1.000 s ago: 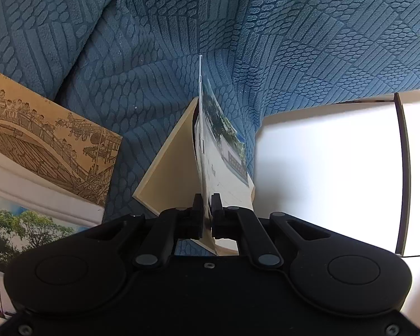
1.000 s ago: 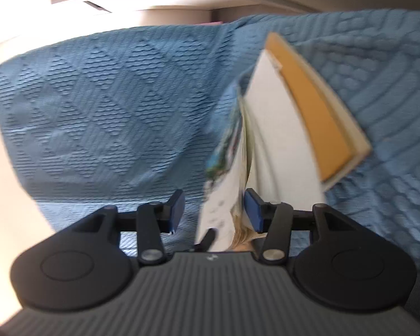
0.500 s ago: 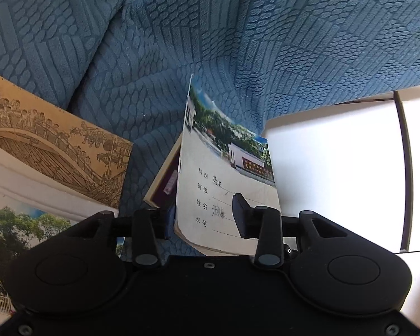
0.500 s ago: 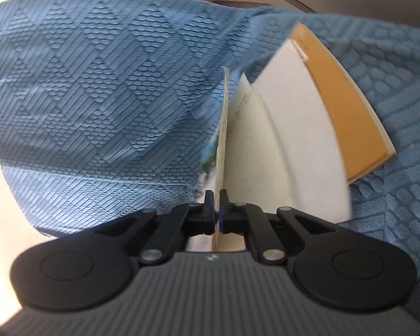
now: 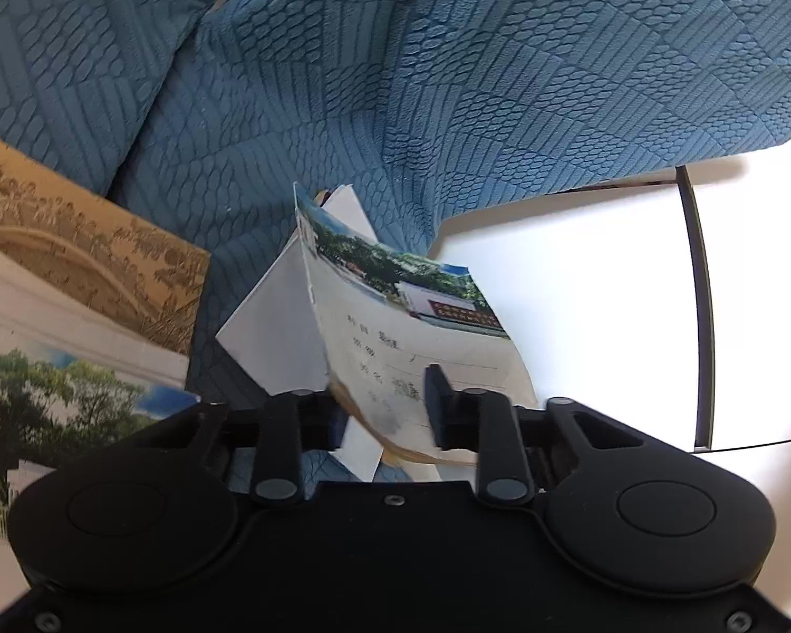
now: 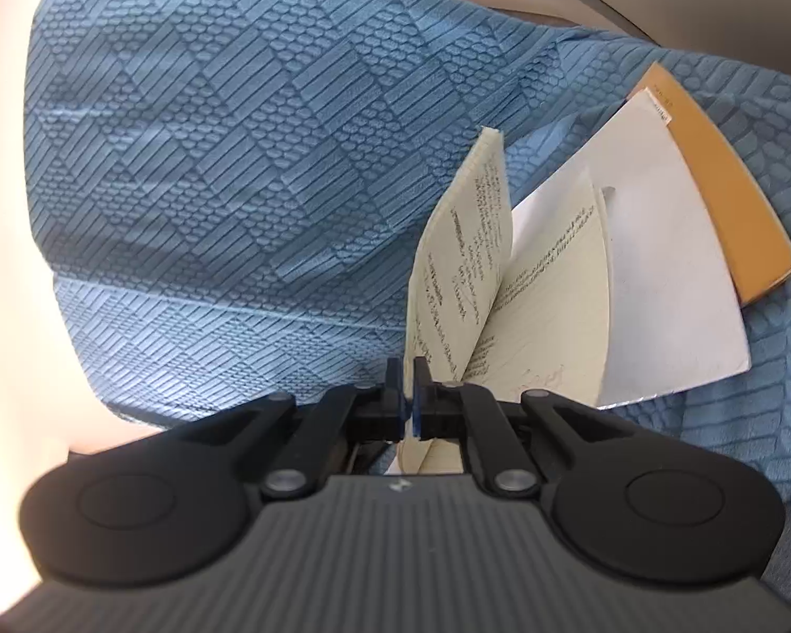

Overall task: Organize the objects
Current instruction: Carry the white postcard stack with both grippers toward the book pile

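Observation:
A thin exercise book (image 5: 395, 316) with a photo cover lies partly open between the fingers of my left gripper (image 5: 379, 406), which is open around it. In the right wrist view my right gripper (image 6: 407, 395) is shut on the front cover and pages of the same exercise book (image 6: 459, 269), lifting them so handwritten cream pages show. Under it lies a white sheet (image 6: 659, 274) and an orange book (image 6: 722, 195), all on a blue textured sofa cover (image 6: 211, 184).
In the left wrist view a brown book with a drawn bridge scene (image 5: 79, 248) and a photo-cover book (image 5: 52, 395) lie at the left on the blue cover (image 5: 448, 79). A white surface with a dark strip (image 5: 696, 306) is at the right.
My left gripper let go of the exercise book and opened. My right gripper closed on its cover and pages, and the book has swung open.

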Motion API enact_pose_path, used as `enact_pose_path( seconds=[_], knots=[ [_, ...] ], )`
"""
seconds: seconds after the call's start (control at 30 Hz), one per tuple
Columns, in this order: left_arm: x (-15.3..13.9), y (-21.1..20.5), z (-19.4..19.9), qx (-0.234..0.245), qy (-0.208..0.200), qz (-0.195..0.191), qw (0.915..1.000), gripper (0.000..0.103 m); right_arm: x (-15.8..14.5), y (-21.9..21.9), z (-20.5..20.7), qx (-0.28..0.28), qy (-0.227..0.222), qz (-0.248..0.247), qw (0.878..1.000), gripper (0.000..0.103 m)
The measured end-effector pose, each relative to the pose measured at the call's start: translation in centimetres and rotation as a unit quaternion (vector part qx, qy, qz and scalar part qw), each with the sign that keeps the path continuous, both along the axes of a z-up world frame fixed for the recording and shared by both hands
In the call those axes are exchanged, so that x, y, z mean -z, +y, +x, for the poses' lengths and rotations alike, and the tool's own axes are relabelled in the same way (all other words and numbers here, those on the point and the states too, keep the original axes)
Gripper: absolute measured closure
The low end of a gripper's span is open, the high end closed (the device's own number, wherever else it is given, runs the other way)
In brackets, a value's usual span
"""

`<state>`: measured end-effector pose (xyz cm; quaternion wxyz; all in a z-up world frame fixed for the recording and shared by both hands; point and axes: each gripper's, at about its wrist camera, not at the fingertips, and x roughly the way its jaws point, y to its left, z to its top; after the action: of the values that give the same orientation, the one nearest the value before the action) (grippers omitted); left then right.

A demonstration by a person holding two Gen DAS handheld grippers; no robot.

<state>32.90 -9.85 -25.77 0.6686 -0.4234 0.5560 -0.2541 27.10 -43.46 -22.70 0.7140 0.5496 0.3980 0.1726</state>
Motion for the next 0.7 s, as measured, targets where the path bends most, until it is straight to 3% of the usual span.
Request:
enact_pose_path(
  seconds=[0.27, 0.7],
  knots=[
    [-1.1, 1.4, -1.4, -0.014, -0.019, 0.007, 0.9997, 0.096, -1.2, 1.0, -1.2, -0.017, -0.011, -0.034, 0.999, 0.098],
    [-9.5, 5.4, -3.7, -0.042, -0.106, 0.006, 0.9935, 0.097, -7.5, 4.4, -2.4, -0.050, -0.079, -0.057, 0.994, 0.097]
  ],
)
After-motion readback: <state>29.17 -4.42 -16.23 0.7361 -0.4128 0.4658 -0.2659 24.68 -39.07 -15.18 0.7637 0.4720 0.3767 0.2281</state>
